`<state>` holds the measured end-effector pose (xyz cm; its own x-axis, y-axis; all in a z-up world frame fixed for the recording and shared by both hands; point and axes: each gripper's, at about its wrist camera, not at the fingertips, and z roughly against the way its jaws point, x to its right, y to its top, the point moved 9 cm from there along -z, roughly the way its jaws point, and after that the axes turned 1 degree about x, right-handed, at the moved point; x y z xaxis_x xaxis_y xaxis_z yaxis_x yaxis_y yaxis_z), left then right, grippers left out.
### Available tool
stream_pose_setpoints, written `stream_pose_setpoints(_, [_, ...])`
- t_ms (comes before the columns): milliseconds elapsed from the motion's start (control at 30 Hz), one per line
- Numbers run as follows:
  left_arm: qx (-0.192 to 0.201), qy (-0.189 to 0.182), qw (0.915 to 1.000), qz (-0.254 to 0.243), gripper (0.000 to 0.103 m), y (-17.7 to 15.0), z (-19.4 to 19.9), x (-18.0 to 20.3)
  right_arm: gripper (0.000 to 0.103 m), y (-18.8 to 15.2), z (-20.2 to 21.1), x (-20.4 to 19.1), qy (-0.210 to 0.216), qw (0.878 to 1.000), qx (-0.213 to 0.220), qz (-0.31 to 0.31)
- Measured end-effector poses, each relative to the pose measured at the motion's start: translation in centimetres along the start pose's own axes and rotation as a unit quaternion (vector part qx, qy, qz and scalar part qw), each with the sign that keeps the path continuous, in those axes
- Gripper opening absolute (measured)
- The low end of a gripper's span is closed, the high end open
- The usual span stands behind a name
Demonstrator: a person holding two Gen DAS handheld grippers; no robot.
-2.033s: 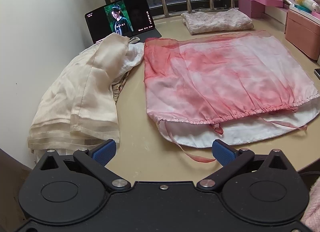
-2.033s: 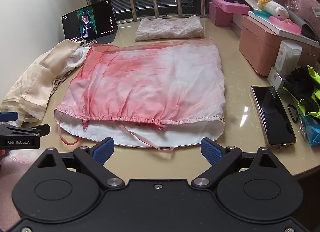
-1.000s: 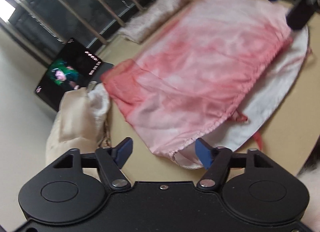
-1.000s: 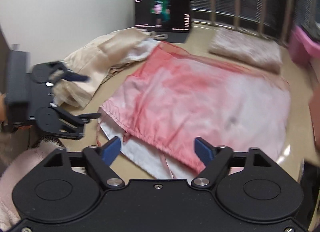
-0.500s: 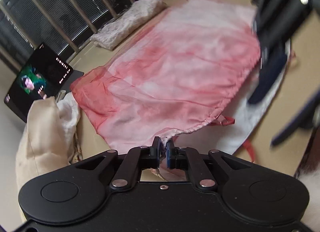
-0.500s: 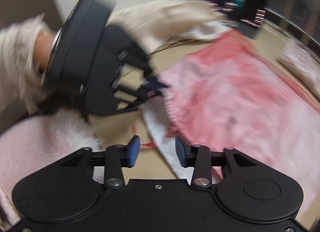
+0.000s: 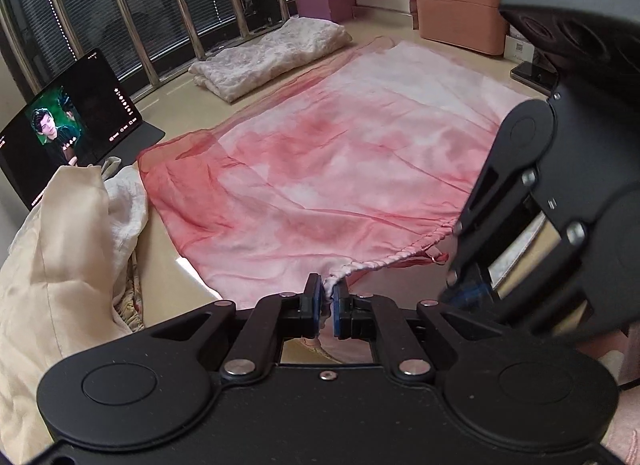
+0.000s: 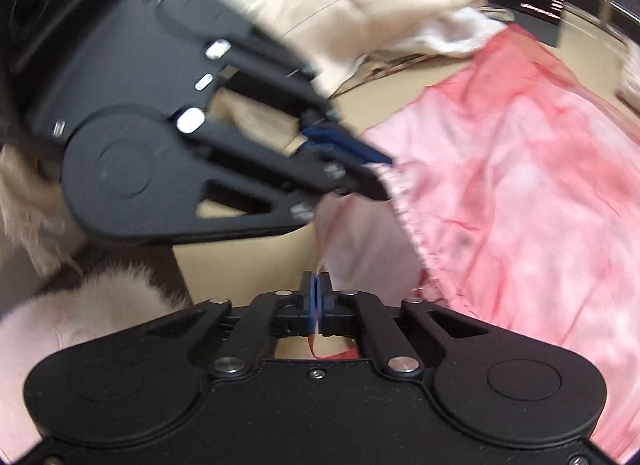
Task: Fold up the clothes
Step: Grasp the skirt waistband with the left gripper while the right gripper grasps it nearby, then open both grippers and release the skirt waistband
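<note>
**Both grippers clamp down on pink skirt's waistband**

Two secs ago both tools hovered wide open over the table edge; now the left gripper (image 7: 327,299) has closed on the gathered corner of the pink skirt (image 7: 340,169), and the right gripper (image 8: 316,301) has snapped fully closed on thin fabric at the same near edge (a white lining layer or a ribbon tie, hard to tell which through the blur). The two tools have also crowded together: the right gripper (image 7: 468,293) sits just beside the left in the left wrist view, and the left gripper (image 8: 360,169) looms at the waistband in the right wrist view. The skirt lies spread flat across the beige table (image 7: 168,277), waistband nearest the person, hem toward the window bars. Judging by this, the grasp phase is done and a lift-and-fold toward the far hem looks like the next move; with both grips so near one corner, the opposite end of the waistband may drag.

Count, approx.: two grippers; one pink skirt; one loose cream garment heap (image 7: 68,249) at left; one folded lace piece (image 7: 268,57) by the window; one tablet (image 7: 72,125) playing video; one phone (image 7: 534,75) at far right.
</note>
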<state>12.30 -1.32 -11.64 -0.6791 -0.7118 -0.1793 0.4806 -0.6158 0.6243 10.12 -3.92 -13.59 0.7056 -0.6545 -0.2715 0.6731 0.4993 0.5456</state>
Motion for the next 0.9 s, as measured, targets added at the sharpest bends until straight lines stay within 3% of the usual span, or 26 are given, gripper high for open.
stream_pose_setpoints(200, [0.012,-0.013,0.9998,0.012,0.007,0.2,0.5,0.5,0.0,0.3,1.2,3.1,-0.077,0.993,0.056,-0.068])
stream_pose_setpoints(400, [-0.01,0.0,0.9999,-0.008,0.007,-0.9,-0.4,1.1,0.0,-0.2,-0.1,3.0,-0.129,0.989,0.039,-0.054])
stream_pose_setpoints(533, [-0.037,0.017,0.9991,-0.013,0.007,-2.2,-1.4,1.0,0.003,-0.7,-0.5,2.7,-0.138,0.99,0.025,-0.026])
stream_pose_setpoints(567, [-0.043,0.021,0.9988,-0.013,0.007,-2.5,-1.7,0.9,0.007,-0.8,-0.7,2.7,-0.135,0.99,0.019,-0.026])
stream_pose_setpoints(633, [-0.051,0.023,0.9984,-0.006,0.01,-2.9,-1.9,0.8,0.039,-1.0,-0.7,2.8,-0.122,0.992,0.01,-0.029])
stream_pose_setpoints(667, [-0.054,0.023,0.9983,-0.002,0.013,-3.0,-1.9,0.7,0.047,-1.2,-0.5,2.8,-0.109,0.993,0.008,-0.035])
stream_pose_setpoints(700, [-0.057,0.023,0.9981,0.002,0.025,-3.1,-1.9,0.6,0.055,-1.3,0.0,2.7,-0.097,0.995,0.007,-0.038])
stream_pose_setpoints(733, [-0.059,0.024,0.998,0.005,0.043,-3.2,-1.8,0.5,0.056,-1.4,0.5,2.6,-0.085,0.996,0.006,-0.038])
stream_pose_setpoints(767, [-0.054,0.024,0.9982,0.008,0.053,-3.2,-1.6,0.4,0.057,-1.4,1.5,2.6,-0.073,0.996,0.011,-0.04])
stream_pose_setpoints(800, [-0.048,0.025,0.9985,0.011,0.069,-3.0,-1.2,0.3,0.059,-1.4,2.7,2.5,-0.062,0.997,0.018,-0.041])
stream_pose_setpoints(833, [-0.04,0.026,0.9987,0.015,0.08,-2.9,-0.7,0.1,0.062,-1.4,3.8,2.5,-0.051,0.998,0.024,-0.042])
stream_pose_setpoints(900, [-0.028,0.024,0.999,0.025,0.089,-2.6,0.2,-0.2,0.07,-1.4,6.9,3.1,-0.04,0.997,0.05,-0.052])
